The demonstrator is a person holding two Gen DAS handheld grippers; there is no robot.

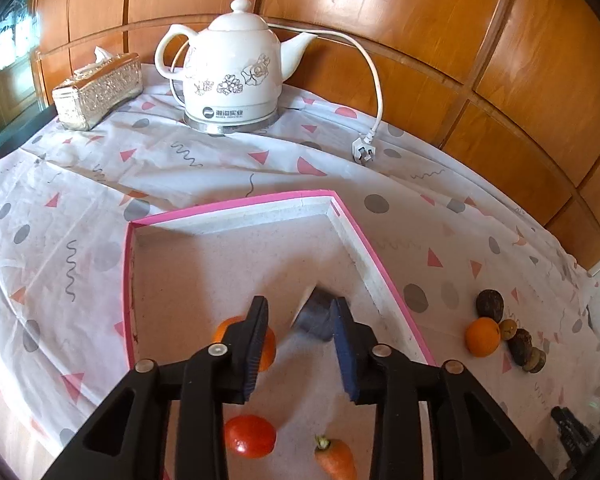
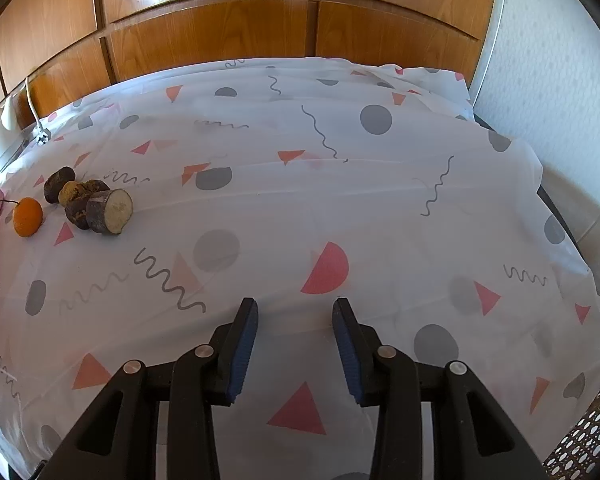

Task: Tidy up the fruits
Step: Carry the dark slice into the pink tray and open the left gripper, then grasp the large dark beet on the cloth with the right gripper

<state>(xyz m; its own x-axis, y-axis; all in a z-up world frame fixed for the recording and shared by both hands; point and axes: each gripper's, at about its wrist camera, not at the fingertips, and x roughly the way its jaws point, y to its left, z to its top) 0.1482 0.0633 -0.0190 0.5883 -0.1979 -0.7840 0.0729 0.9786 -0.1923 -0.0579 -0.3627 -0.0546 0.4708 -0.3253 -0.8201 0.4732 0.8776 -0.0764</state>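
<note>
My left gripper (image 1: pixel 300 304) hangs over a pink-rimmed tray (image 1: pixel 236 206), its jaws apart. A blurred dark root piece with a pale cut face (image 1: pixel 318 320) shows just past the right fingertip, free of the pads. The tray also holds an orange (image 1: pixel 224 330) partly hidden behind the left finger, a tomato (image 1: pixel 250 436) and a carrot (image 1: pixel 336 460). Right of the tray lie another orange (image 1: pixel 482 336) (image 2: pixel 28 216) and several dark cut root pieces (image 1: pixel 520 344) (image 2: pixel 110 210). My right gripper (image 2: pixel 296 304) stands open above the bare patterned cloth, well right of that pile.
A white electric kettle (image 1: pixel 232 76) stands at the back with its cord and plug (image 1: pixel 364 148) lying on the cloth. A silver tissue box (image 1: pixel 98 90) sits at the back left. Wooden panelling runs behind the table. A mesh object (image 2: pixel 588 440) shows at the near right.
</note>
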